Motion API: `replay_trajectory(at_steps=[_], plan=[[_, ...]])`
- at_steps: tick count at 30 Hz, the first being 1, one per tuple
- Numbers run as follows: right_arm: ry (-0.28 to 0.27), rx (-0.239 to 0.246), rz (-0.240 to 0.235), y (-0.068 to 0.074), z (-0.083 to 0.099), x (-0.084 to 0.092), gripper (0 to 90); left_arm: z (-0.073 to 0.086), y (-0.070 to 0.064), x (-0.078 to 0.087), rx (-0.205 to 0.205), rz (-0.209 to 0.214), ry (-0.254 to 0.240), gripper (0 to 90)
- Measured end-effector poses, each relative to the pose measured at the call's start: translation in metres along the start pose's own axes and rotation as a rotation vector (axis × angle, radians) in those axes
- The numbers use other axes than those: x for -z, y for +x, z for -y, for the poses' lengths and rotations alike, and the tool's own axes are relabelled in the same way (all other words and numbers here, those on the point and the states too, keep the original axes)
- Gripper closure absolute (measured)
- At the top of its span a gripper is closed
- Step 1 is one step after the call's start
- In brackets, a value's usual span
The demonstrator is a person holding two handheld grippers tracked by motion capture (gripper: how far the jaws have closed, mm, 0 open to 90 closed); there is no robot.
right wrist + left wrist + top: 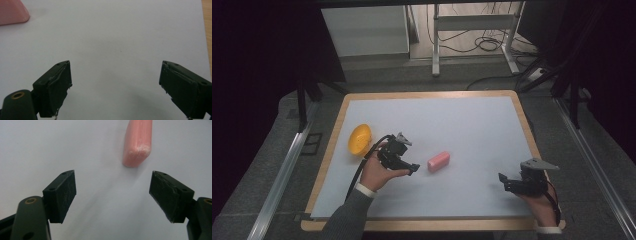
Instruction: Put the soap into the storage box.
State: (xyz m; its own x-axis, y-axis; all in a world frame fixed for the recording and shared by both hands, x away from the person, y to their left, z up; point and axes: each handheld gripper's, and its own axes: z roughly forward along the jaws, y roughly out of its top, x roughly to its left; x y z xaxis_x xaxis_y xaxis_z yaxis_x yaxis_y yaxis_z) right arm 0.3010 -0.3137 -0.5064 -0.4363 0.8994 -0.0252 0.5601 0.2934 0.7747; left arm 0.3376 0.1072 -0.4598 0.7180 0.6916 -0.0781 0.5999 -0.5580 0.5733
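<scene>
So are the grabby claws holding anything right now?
No, nothing is held. The left gripper is open, with the pink block lying just ahead of it, untouched. The right gripper is open over bare table.

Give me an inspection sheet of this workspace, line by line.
Surface: pale blue mat on a wooden-edged table.
Things: pink rectangular block lying flat mid-table; yellow plastic bowl at the left.
Clutter: nothing seen.
Grippers: left gripper open, aimed at the block, not touching; right gripper open, over bare mat.
Cables: black cable trailing from the left gripper; loose cables on the floor behind.
Surroundings: white metal frame, grey floor.
</scene>
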Motion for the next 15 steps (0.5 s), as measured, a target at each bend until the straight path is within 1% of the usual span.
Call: replay_trajectory(at_steps=[7,15], plan=[[0.003,0.001,0.001,0.001,0.000,0.000,10.5,-0.004,-0.006,-0.007,-0.015,0.019,0.011,22.4],[0.007,0.004,-0.002,0.002,0.000,0.000,10.5,-0.009,-0.012,-0.016,-0.026,0.030,0.030,22.4]])
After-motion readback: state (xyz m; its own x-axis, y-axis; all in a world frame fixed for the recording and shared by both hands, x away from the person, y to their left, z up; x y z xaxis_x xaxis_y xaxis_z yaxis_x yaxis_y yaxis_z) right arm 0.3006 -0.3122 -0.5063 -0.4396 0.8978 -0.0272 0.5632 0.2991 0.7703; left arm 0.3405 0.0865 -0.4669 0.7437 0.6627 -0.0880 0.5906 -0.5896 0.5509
